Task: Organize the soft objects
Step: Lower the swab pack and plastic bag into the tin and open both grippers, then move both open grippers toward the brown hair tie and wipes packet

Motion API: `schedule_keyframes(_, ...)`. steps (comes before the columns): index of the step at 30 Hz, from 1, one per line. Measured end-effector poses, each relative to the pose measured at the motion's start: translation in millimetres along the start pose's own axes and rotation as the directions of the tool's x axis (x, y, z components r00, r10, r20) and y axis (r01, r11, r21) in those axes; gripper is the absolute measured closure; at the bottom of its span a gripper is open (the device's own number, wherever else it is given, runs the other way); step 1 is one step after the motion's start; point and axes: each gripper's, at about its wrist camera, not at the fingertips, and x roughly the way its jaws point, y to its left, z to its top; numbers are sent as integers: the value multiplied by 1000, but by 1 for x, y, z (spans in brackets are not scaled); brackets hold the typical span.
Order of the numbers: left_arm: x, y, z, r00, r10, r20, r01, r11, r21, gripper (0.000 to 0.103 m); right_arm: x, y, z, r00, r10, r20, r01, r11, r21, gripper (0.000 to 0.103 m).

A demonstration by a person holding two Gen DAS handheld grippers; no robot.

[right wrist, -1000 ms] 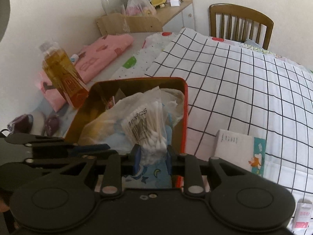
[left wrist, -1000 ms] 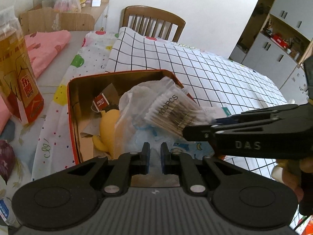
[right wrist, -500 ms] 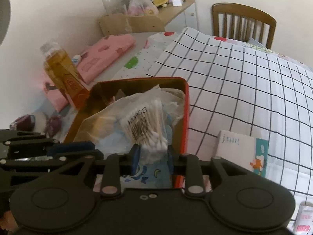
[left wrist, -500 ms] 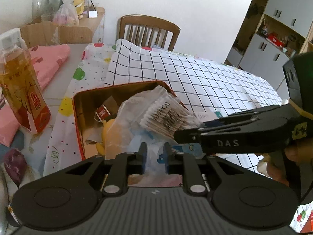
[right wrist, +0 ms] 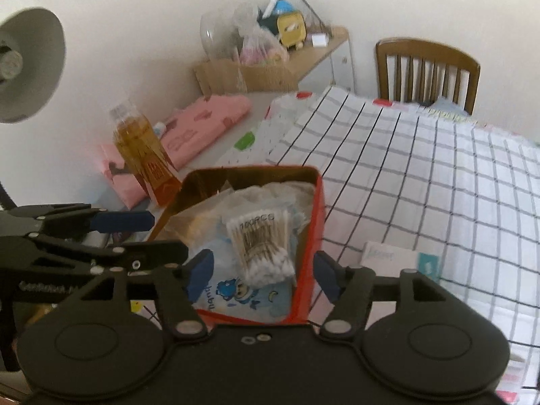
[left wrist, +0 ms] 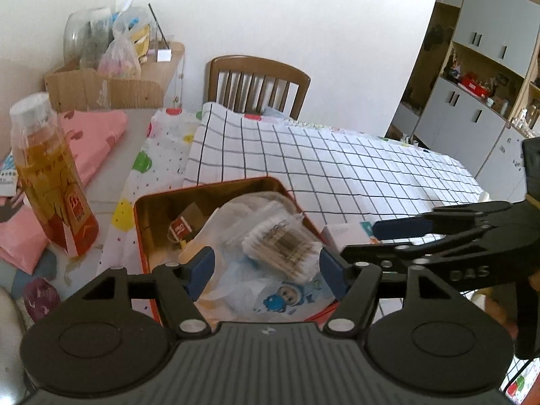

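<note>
Cotton-swab pack (right wrist: 262, 249) lies in red tin (right wrist: 312, 222); left tongs (left wrist: 265, 271) and right tongs (right wrist: 261, 275) both opening, gripping nothing.

The cotton swab pack (right wrist: 261, 246) lying in the red tin (right wrist: 317, 202) reads "100PCS" above a barcode, the side of the right gripper (left wrist: 384, 243) shows the raised letters "DAS", and the red label of the tea bottle (left wrist: 50, 175) carries print too blurred to read.
</note>
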Motion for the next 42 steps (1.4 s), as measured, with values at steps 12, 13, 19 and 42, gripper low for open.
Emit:
schedule_keyframes(12, -9, -66, 14, 997, -36, 61, 31, 996, 81, 27, -80, -31, -12, 989, -9, 145, 4, 999, 35, 22)
schedule_keyframes(13, -9, -72, 16, 997, -41, 67, 35, 996, 86, 25, -86, -34, -14, 988, -12, 154, 6, 999, 38, 22)
schedule_keyframes(19, -8, -109, 20, 994, -63, 84, 54, 993, 109, 24, -119, -58, -27, 981, -37, 189, 27, 998, 55, 15)
schedule_keyframes(42, 43, -217, 16, 986, -149, 77, 142, 986, 89, 2, -190, -153, -108, 953, -208, 220, 179, 973, 147, 0)
